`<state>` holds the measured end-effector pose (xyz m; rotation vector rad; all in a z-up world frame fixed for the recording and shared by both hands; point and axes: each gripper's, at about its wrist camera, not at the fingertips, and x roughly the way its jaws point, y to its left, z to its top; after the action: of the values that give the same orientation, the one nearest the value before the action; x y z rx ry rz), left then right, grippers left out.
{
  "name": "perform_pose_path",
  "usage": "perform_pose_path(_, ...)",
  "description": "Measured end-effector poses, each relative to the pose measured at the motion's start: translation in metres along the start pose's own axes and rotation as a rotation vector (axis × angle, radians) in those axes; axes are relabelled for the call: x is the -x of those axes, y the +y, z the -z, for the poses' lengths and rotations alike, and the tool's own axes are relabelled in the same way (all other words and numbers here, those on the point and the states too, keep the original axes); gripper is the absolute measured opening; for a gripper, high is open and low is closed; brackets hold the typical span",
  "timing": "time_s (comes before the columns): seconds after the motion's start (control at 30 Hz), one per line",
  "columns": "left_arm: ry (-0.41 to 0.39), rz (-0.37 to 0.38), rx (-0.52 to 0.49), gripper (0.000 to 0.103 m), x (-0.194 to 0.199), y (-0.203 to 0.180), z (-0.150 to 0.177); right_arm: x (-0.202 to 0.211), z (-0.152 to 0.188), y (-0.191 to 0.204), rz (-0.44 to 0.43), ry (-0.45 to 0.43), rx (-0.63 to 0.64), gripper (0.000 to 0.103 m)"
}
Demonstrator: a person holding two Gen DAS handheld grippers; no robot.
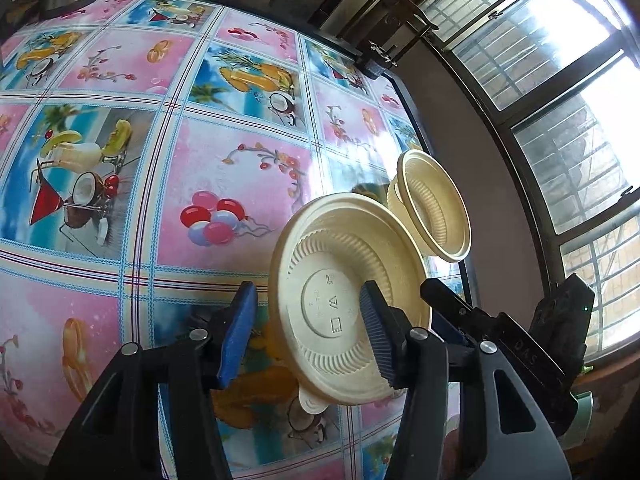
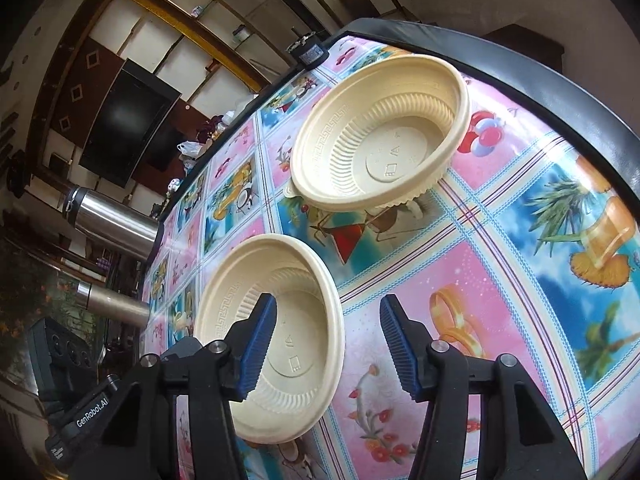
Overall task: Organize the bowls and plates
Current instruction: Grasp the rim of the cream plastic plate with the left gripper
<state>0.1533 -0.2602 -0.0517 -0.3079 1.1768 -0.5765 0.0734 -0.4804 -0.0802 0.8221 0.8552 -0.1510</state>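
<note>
Two cream bowls are all I can find of the task's things, and they sit apart on the tabletop point(image 2: 500, 280), not yet nested, so I judge the sorting barely begun; no plates show in either view. The near bowl point(image 2: 276, 336) lies right at my right tool point(image 2: 328, 344), whose fingers are spread wide: one blue pad reaches in over the bowl's hollow, the other stands outside the rim, nothing pinched yet. The far bowl point(image 2: 380, 136) sits ahead of that tool, well apart from the near one.

From my left tool point(image 1: 308, 328), also released and carrying nothing, a bowl point(image 1: 344, 300) sits just ahead with one pad in front of it, and the other bowl point(image 1: 432, 208) lies beyond, close to the tabletop's dark edge. That edge leaves little margin on the window side. Away from it the patterned cloth is bare and roomy. Two steel flasks point(image 2: 116, 216) stand far off.
</note>
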Motion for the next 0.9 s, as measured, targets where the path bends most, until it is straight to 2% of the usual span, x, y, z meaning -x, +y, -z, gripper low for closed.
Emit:
perform_pose_path(0.07, -0.003, -0.017, -0.003, 0.037, -0.002, 0.002, 0.000, -0.001, 0.001, 0.001, -0.002, 0.002, 0.005, 0.048)
perform_pose_path(0.17, 0.000, -0.023, 0.015, 0.028, -0.004, 0.008, -0.001, -0.001, 0.002, 0.003, 0.010, -0.002, 0.019, 0.036)
perform_pose_path(0.4, -0.008, -0.045, 0.014, 0.015, -0.006, 0.012, -0.001, -0.012, 0.004, -0.001, 0.024, 0.030, 0.009, 0.013)
perform_pose_path(0.43, -0.010, -0.046, 0.012, 0.010, -0.006, 0.012, 0.000, -0.013, 0.004, -0.002, 0.023, 0.032, 0.008, 0.010)
perform_pose_path(0.57, -0.015, -0.040, 0.004, 0.007, -0.005, 0.011, 0.000, -0.012, 0.006, 0.000, 0.027, 0.025, 0.014, 0.009)
perform_pose_path(0.9, -0.019, -0.046, 0.001, 0.007, 0.000, 0.016, 0.006, -0.013, 0.009, 0.002, 0.006, 0.028, 0.019, 0.009)
